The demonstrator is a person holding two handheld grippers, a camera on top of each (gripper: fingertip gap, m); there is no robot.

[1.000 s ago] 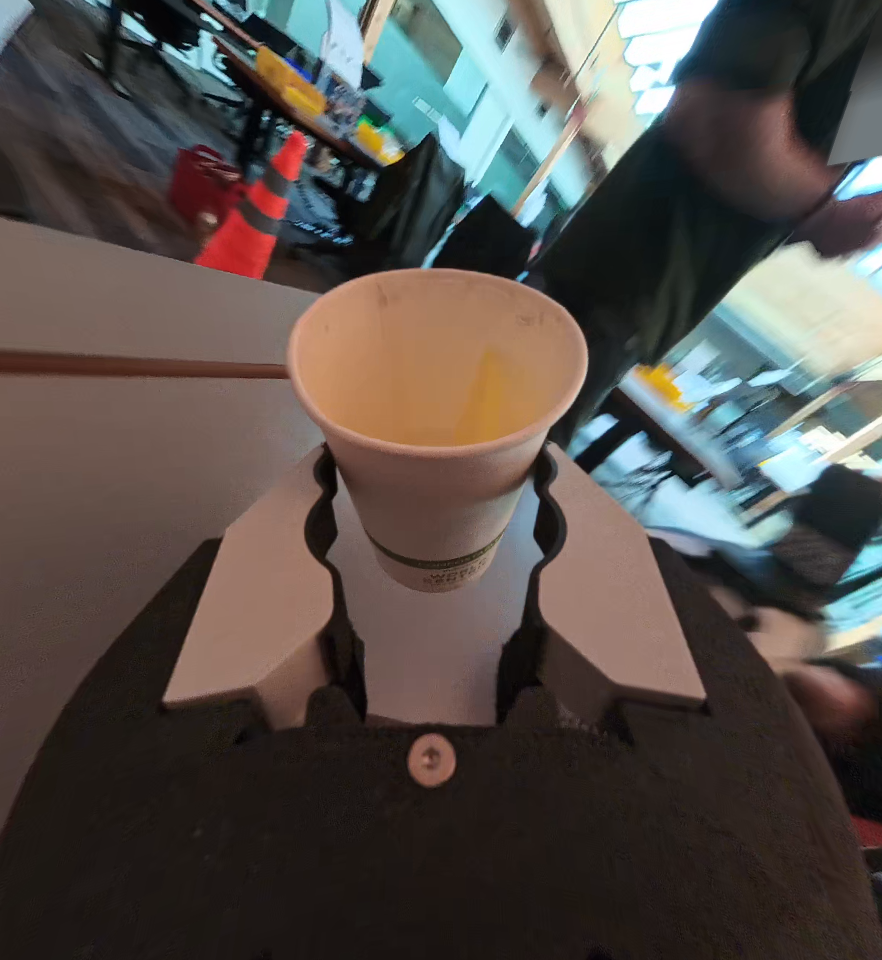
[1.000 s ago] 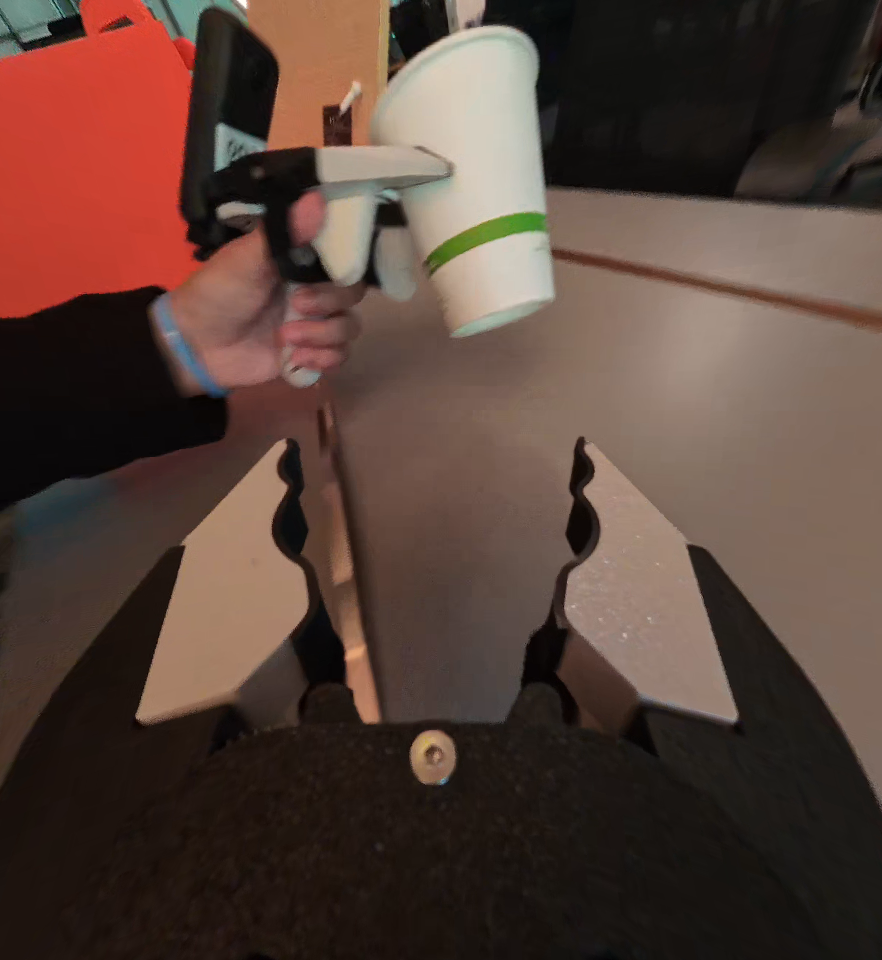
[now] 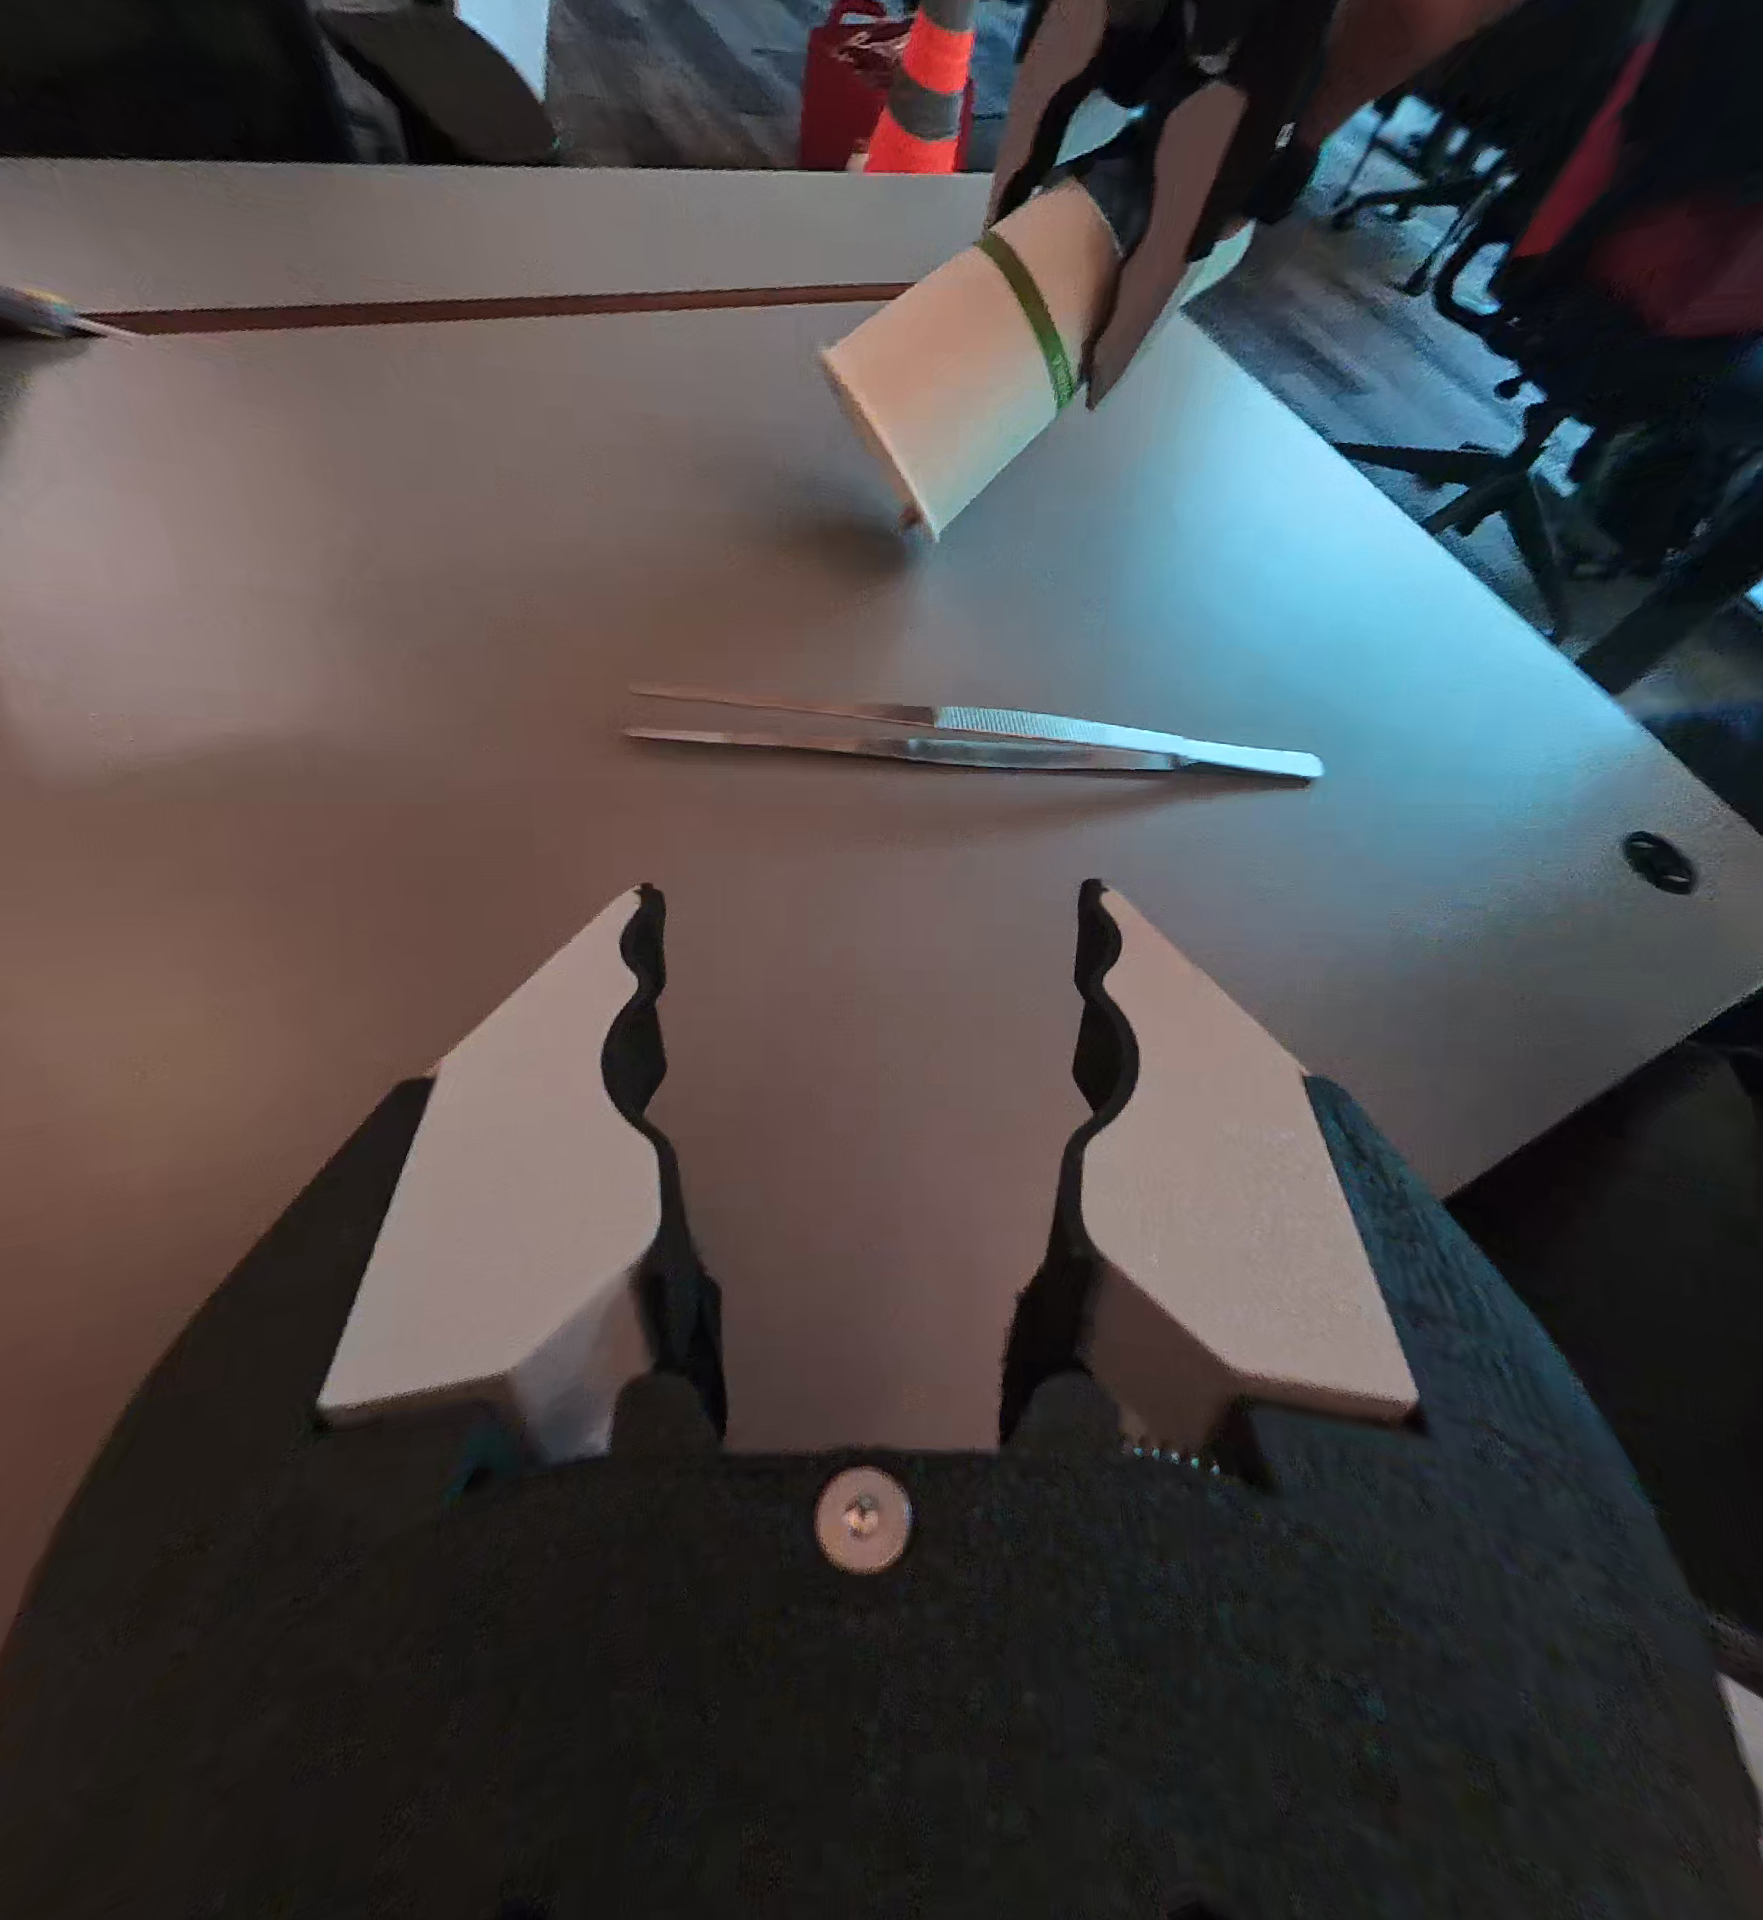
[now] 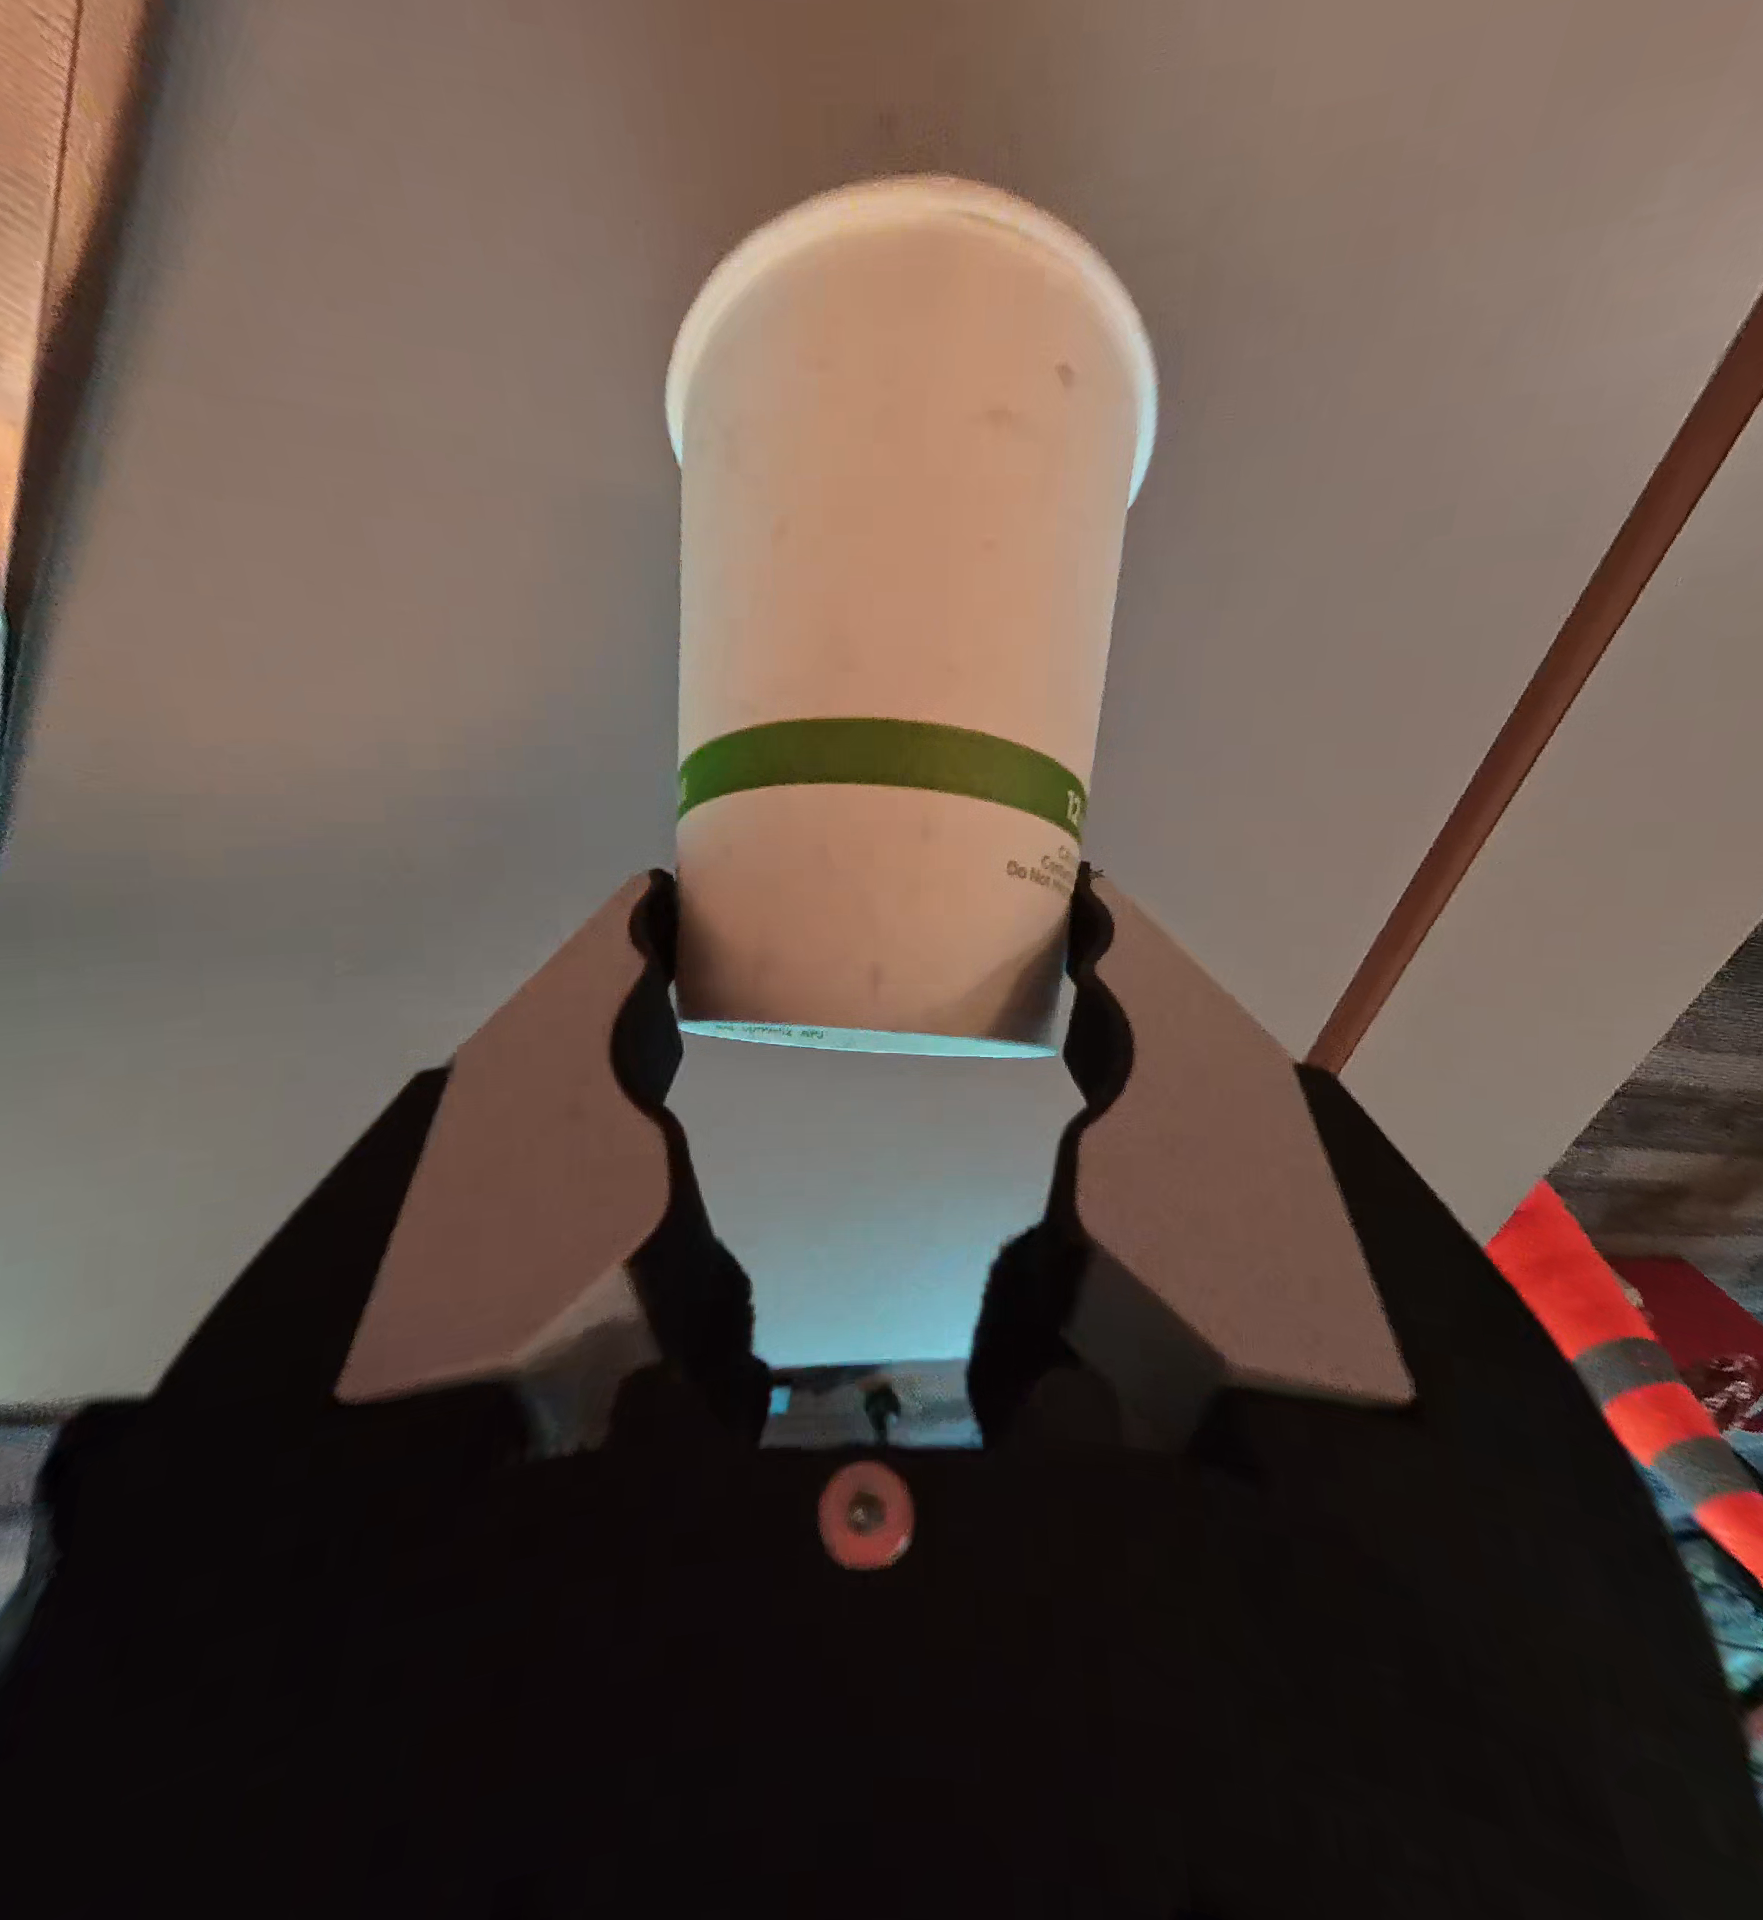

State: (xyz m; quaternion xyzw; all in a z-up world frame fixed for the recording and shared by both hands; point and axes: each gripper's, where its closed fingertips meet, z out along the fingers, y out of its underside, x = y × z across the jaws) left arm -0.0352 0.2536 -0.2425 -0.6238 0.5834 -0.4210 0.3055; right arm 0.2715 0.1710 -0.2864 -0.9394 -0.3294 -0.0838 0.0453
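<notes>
Right gripper [image 4: 872, 883] around one paper cup [image 4: 903, 623]; one tweezers [image 3: 970, 732] apart.

White paper cup [image 4: 898, 623] with green band, silver tweezers [image 3: 970, 732], grey table [image 3: 337, 623] with brown seam, orange cone [image 3: 924, 99] striped grey.

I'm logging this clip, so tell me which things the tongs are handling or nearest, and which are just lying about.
Handled or nearest:
- cup, gripped near its base by the right tongs
- tweezers, flat on the table just ahead of the open left tongs

Lying about:
- cone
- red bag
</notes>
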